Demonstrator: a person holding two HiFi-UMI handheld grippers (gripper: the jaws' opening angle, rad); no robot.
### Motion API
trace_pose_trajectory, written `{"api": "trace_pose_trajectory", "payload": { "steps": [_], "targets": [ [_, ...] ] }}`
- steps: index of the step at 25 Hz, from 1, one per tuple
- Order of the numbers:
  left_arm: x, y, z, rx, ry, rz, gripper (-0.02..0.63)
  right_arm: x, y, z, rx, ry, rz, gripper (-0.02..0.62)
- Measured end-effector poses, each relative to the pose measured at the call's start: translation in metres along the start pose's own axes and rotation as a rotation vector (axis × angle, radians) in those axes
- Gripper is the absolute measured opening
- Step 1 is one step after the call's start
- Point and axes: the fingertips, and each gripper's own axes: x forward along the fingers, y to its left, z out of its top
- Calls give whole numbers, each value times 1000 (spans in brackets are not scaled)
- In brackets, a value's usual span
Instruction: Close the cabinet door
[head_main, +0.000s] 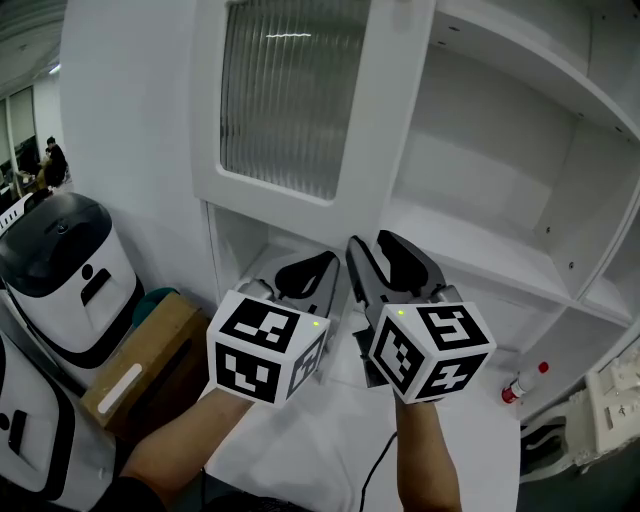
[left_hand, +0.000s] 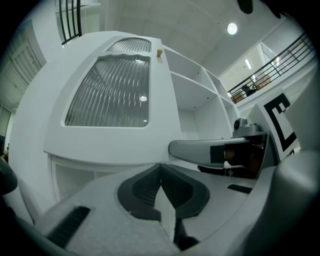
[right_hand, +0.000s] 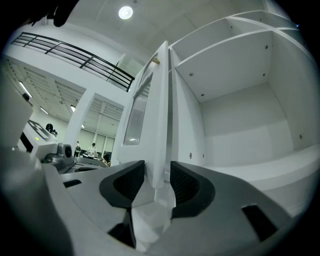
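Observation:
The white cabinet door (head_main: 270, 200) with a ribbed glass pane (head_main: 285, 95) stands ajar in front of the white cabinet (head_main: 480, 240). In the right gripper view I see the door (right_hand: 159, 125) edge-on, with a small knob (right_hand: 156, 61) near its top. My right gripper (head_main: 380, 255) (right_hand: 157, 180) is open, and the door's lower edge stands between its jaws with a slight gap at the right pad. My left gripper (head_main: 308, 272) (left_hand: 161, 187) is just left of it, below the door, shut with nothing in it. The door's glass face (left_hand: 112, 92) fills the left gripper view.
Open shelves (right_hand: 240, 105) lie to the right of the door. A white appliance with a black lid (head_main: 65, 260) and a cardboard box (head_main: 140, 365) stand at the left. A bottle with a red cap (head_main: 522, 385) lies at the lower right, and a black cable (head_main: 375, 465) runs under my right arm.

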Motion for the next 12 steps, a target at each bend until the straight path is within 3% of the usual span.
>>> {"api": "trace_pose_trajectory", "payload": {
  "steps": [12],
  "targets": [
    [16,-1,0,-16,-12,-17,12,14,-17,-3,-13,11,-18,169]
  ]
}}
